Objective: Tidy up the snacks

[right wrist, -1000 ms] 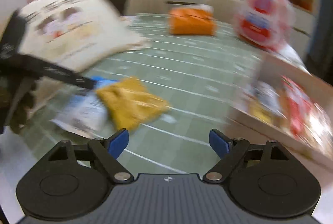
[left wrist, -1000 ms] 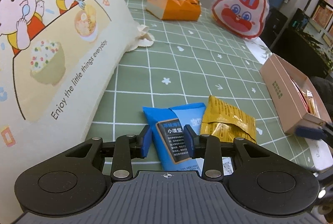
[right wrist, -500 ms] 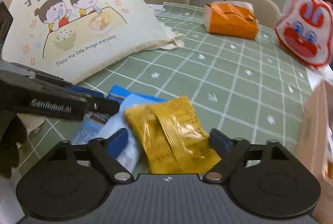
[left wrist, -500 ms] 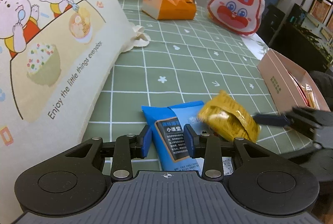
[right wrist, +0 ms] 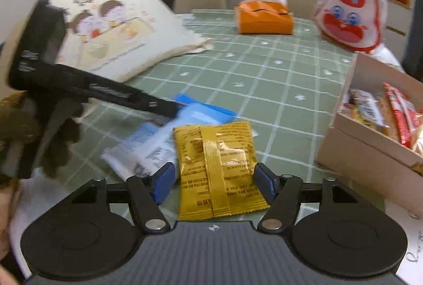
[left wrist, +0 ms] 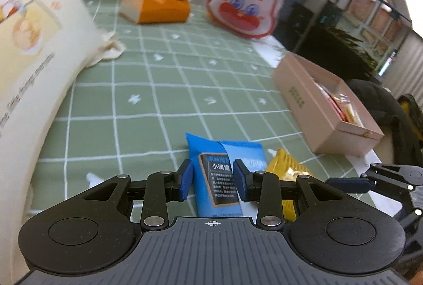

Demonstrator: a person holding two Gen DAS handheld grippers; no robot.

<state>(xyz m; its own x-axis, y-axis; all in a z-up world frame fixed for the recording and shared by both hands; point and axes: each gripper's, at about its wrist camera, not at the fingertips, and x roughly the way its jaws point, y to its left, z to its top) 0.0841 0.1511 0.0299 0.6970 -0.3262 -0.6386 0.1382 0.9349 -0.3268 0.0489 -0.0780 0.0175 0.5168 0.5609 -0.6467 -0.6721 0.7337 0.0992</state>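
My left gripper (left wrist: 212, 183) is shut on a blue snack packet (left wrist: 219, 173), which also shows in the right wrist view (right wrist: 169, 134). A yellow snack packet (right wrist: 215, 166) sits between the fingers of my right gripper (right wrist: 212, 183), whose pads touch its two side edges; it also shows in the left wrist view (left wrist: 286, 176), right of the blue packet. The pink box (left wrist: 317, 110) with several snacks inside stands on the right of the green checked tablecloth (left wrist: 164, 89). In the right wrist view the box (right wrist: 370, 152) is close on the right.
A cream cartoon tote bag (left wrist: 29, 52) lies on the left. An orange tissue box (left wrist: 158, 4) and a red-and-white rabbit bag (left wrist: 244, 1) stand at the far end. Chairs stand behind the table. The left gripper's arm (right wrist: 92, 89) crosses the right wrist view.
My right gripper has closed in from wide open until its fingers touch the yellow packet's sides. The left gripper has swung right, still holding the blue packet.
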